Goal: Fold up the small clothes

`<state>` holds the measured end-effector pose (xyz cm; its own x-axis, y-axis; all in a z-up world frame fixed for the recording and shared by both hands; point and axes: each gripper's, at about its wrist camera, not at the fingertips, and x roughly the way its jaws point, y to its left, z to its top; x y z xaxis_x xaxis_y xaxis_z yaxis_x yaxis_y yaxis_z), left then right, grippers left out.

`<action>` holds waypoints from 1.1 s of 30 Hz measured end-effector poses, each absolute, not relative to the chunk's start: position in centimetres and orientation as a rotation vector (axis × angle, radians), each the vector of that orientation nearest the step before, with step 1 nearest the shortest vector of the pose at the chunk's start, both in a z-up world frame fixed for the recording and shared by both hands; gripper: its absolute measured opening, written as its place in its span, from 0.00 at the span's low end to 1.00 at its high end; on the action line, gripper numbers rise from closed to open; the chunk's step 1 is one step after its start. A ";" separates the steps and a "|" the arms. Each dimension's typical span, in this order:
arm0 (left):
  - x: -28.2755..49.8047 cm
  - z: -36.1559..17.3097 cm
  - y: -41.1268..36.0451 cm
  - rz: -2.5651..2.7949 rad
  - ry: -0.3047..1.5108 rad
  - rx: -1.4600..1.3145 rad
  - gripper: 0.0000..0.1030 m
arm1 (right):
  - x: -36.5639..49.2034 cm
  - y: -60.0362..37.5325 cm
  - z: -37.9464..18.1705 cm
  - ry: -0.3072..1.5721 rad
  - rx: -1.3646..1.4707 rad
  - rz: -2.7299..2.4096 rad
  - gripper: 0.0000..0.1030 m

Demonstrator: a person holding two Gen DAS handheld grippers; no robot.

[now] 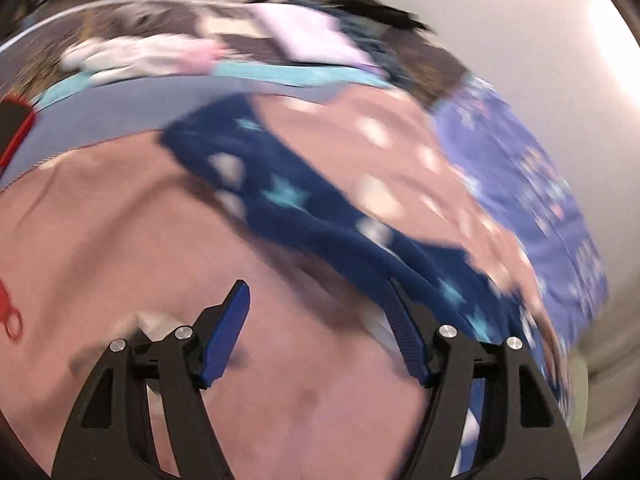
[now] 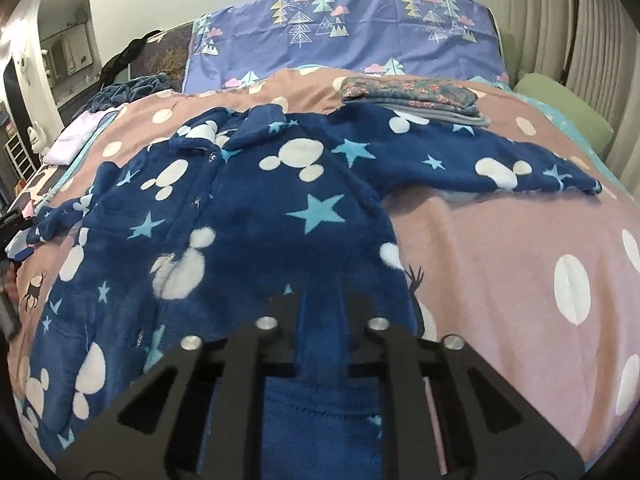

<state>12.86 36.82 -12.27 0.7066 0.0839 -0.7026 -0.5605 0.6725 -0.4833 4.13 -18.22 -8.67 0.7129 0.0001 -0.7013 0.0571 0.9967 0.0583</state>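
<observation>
Right wrist view: fleece pajama top (image 2: 248, 216) lies unfolded, sleeves spread; right gripper (image 2: 320, 312) clamped on its near hem; left gripper (image 1: 316, 300) half-open, empty; folded floral garment (image 2: 412, 94) far right.

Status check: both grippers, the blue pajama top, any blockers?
Right gripper shut on pajama top hem. Left gripper open, sleeve ahead, not gripped. Top flat, unfolded. Folded stack beside far sleeve.

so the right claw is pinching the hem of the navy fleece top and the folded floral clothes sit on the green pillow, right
Not quite. The right claw does pinch the navy top's hem, but the folded floral clothes lie on the pink blanket, left of the green pillow. The right wrist view shows it.
</observation>
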 end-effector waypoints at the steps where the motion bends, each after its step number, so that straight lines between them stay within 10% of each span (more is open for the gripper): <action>1: 13.2 -12.7 38.4 0.435 0.702 -0.776 0.69 | 4.1 -18.1 -8.6 0.762 0.066 -0.030 0.12; 13: 17.0 -15.5 46.5 0.620 0.700 -0.875 0.79 | 4.6 -18.1 -9.1 0.775 0.094 0.005 0.16; 15: 17.3 -15.2 46.7 0.628 0.681 -0.874 0.63 | 4.4 -18.2 -8.8 0.752 0.090 0.002 0.16; 16: 17.5 -15.1 46.6 0.606 0.674 -0.871 0.14 | 4.3 -18.3 -8.7 0.748 0.090 0.002 0.17; 17: 18.0 -15.0 46.5 0.555 0.686 -0.879 0.10 | 4.3 -18.4 -8.6 0.743 0.089 0.004 0.17; 33: 19.2 -1.2 8.6 -0.427 0.524 -0.258 0.11 | 4.2 -19.4 -9.0 0.724 0.115 0.011 0.27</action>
